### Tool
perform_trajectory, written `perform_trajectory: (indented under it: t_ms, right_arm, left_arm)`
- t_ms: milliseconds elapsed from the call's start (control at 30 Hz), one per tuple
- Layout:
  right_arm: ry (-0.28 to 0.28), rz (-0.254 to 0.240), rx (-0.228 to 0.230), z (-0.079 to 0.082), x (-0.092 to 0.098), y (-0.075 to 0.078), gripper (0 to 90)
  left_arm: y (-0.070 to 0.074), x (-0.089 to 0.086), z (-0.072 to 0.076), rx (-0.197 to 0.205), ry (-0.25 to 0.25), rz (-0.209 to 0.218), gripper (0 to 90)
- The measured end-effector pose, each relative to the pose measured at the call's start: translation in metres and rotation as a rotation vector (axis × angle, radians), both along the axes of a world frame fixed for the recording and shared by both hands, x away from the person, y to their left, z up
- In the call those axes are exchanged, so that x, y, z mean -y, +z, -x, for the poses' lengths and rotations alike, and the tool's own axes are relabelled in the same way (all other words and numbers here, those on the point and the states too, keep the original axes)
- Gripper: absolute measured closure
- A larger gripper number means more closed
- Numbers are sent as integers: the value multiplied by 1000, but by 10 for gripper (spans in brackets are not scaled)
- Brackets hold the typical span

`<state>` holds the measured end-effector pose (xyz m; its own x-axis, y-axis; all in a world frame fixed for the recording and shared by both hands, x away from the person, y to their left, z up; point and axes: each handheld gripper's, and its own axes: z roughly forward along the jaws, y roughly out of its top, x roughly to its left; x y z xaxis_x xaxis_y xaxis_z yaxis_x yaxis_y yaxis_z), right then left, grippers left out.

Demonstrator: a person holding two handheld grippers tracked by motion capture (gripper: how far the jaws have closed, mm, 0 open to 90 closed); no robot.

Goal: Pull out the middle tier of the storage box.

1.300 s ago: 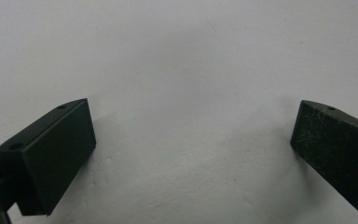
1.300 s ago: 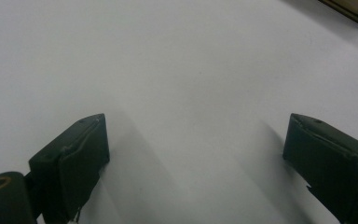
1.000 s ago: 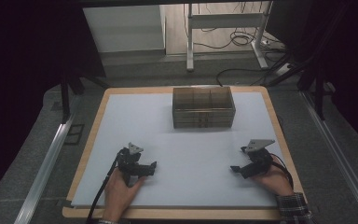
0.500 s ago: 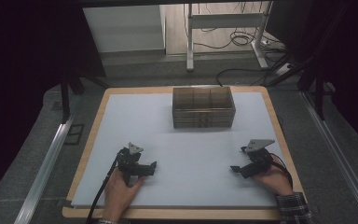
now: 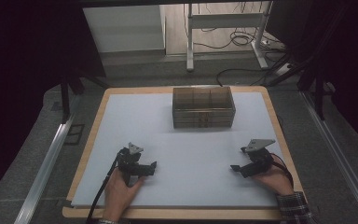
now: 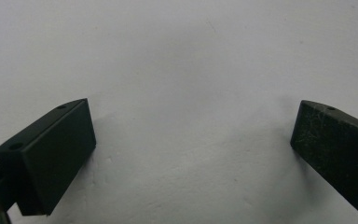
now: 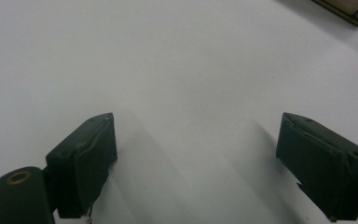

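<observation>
Table (image 5: 135, 116): pale sheet on a wood-edged board, person seated at the near side.

Item 1: brown see-through box (image 5: 203, 106), divided into compartments, standing at the far middle of the sheet, well apart from both grippers; its corner shows at the top right of the right gripper view.

Item 2: left gripper (image 5: 150, 166), held in the left hand (image 5: 121, 189) at the near left, jaws spread wide and released, nothing between them, bare sheet beneath.

Item 3: right gripper (image 5: 236, 168), held in the right hand (image 5: 272, 177) at the near right, jaws likewise spread wide, gripping nothing.
</observation>
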<state>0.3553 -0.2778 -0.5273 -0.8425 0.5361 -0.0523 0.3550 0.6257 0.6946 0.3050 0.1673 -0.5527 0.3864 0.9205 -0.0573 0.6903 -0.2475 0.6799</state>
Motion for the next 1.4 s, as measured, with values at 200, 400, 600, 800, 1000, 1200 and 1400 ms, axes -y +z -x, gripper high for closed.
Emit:
perform_trajectory:
  t_ms: [200, 400, 600, 800, 1000, 1200, 1400]
  right_arm:
    - [7, 29, 30, 2, -3, 6, 155]
    - [5, 34, 29, 1, -5, 12, 175]
    - [9, 42, 40, 1, -9, 17, 206]
    - [17, 73, 58, 1, -13, 21, 246]
    - [27, 117, 94, 3, -19, 23, 271]
    - [39, 140, 120, 2, -23, 25, 290]
    - [46, 179, 162, 3, -31, 28, 313]
  left_arm:
    - [0, 0, 0, 0, 0, 0, 0]
    - [0, 0, 0, 0, 0, 0, 0]
    - [0, 0, 0, 0, 1, 1, 0]
    - [0, 0, 0, 0, 1, 1, 0]
    - [0, 0, 0, 0, 1, 1, 0]
    - [0, 0, 0, 0, 1, 1, 0]
    - [0, 0, 0, 0, 1, 1, 0]
